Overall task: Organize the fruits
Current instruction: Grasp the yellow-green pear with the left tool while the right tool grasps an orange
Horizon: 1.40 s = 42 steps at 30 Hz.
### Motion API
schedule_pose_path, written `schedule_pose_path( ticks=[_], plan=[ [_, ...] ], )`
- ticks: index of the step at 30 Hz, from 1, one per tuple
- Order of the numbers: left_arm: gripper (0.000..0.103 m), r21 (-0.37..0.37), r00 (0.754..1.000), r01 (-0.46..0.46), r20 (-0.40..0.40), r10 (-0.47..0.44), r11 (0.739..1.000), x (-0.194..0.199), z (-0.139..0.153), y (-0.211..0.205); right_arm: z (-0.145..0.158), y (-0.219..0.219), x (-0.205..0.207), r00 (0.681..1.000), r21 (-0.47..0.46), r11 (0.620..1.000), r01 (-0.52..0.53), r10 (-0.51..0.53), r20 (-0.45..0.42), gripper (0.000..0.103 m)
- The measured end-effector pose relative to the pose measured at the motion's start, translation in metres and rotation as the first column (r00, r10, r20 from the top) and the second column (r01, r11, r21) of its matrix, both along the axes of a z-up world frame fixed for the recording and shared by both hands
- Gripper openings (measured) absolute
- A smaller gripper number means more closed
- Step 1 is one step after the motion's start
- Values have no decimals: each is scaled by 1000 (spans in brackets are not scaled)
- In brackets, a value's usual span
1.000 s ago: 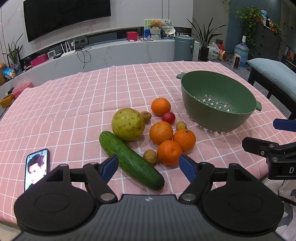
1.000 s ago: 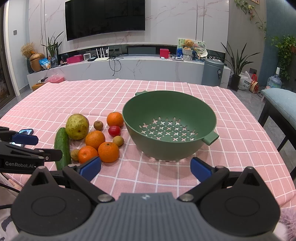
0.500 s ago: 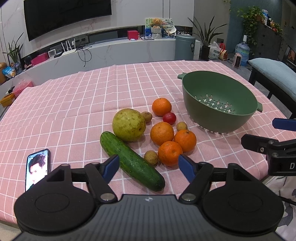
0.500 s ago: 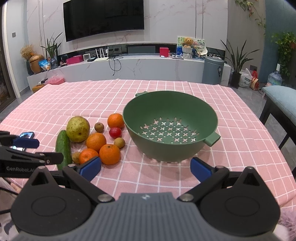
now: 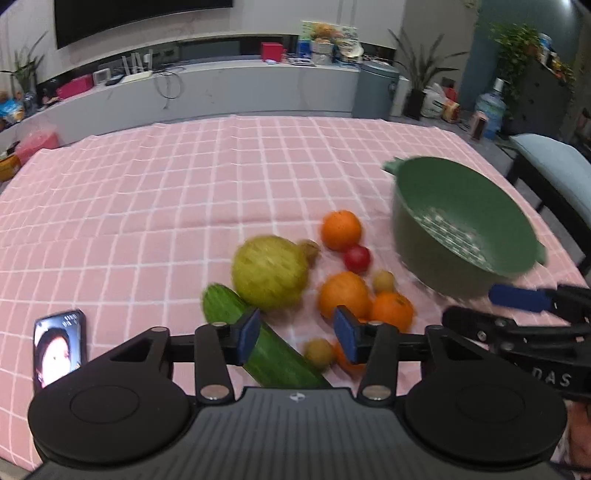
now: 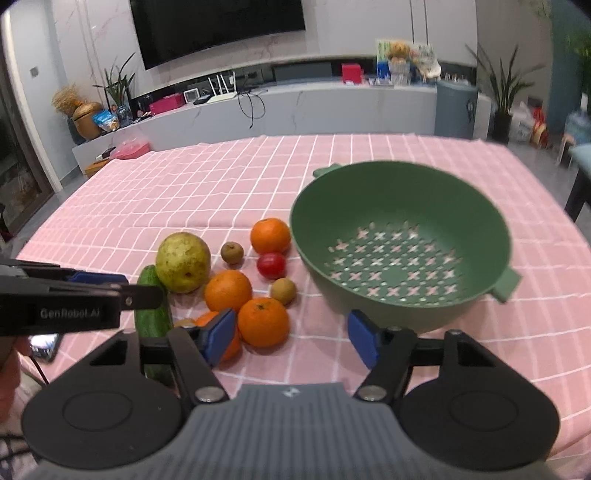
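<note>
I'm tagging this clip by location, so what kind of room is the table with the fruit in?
Most likely a home living room: a large wall-mounted TV hangs above a long low media shelf, potted plants stand nearby, and the table wears a pink checked tablecloth.

Both the left tool (image 5: 297, 334) and right tool (image 6: 293, 336) have half closed on nothing, apparently nearing the fruit.

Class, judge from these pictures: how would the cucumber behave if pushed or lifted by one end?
The cucumber looks long and round, so it probably rolls sideways. Lifted at one end, it likely tilts. Its glossy skin may slip.
</note>
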<state>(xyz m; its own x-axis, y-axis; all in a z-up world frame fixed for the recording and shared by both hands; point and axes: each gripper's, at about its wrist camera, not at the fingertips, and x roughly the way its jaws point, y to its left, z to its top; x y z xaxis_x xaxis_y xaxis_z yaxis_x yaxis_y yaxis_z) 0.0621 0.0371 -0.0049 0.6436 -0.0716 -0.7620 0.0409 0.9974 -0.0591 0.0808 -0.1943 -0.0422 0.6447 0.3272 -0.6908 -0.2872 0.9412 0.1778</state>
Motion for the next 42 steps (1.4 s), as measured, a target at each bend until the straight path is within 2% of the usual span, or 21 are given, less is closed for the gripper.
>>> schedule_pose_path(
  ticks=[2,4,7,20,23,27,31,36,42],
  plan=[
    [69,9,1000,-1,4,1,1000,9,-1,4,-5,4,10,999,26,1000,11,-11,-31,57],
    [71,11,1000,7,8,-7,1000,17,-2,6,-11,5,19,998,50,998,27,-24,-62,52],
    [75,18,1000,23,10,-23,1000,27,-7,7,-18,9,30,994,81,996,42,-34,-103,52],
    [77,54,998,64,-30,-62,997,57,-25,8,-41,17,55,979,142,989,38,-9,-202,52],
    [78,65,998,64,-30,-62,996,61,-26,9,-47,16,57,975,157,987,40,-5,-220,48],
    [80,96,997,79,-32,-76,992,64,-29,4,-49,15,57,975,187,982,28,14,-222,40],
    [74,124,996,82,-28,-79,989,64,-31,2,-48,16,57,977,183,983,23,16,-213,39],
    [74,121,997,76,-20,-74,990,63,-30,3,-47,15,55,980,185,983,17,20,-196,38],
    [73,120,998,56,18,-58,991,57,-23,4,-26,16,46,989,190,982,-25,52,-135,37]
  ],
)
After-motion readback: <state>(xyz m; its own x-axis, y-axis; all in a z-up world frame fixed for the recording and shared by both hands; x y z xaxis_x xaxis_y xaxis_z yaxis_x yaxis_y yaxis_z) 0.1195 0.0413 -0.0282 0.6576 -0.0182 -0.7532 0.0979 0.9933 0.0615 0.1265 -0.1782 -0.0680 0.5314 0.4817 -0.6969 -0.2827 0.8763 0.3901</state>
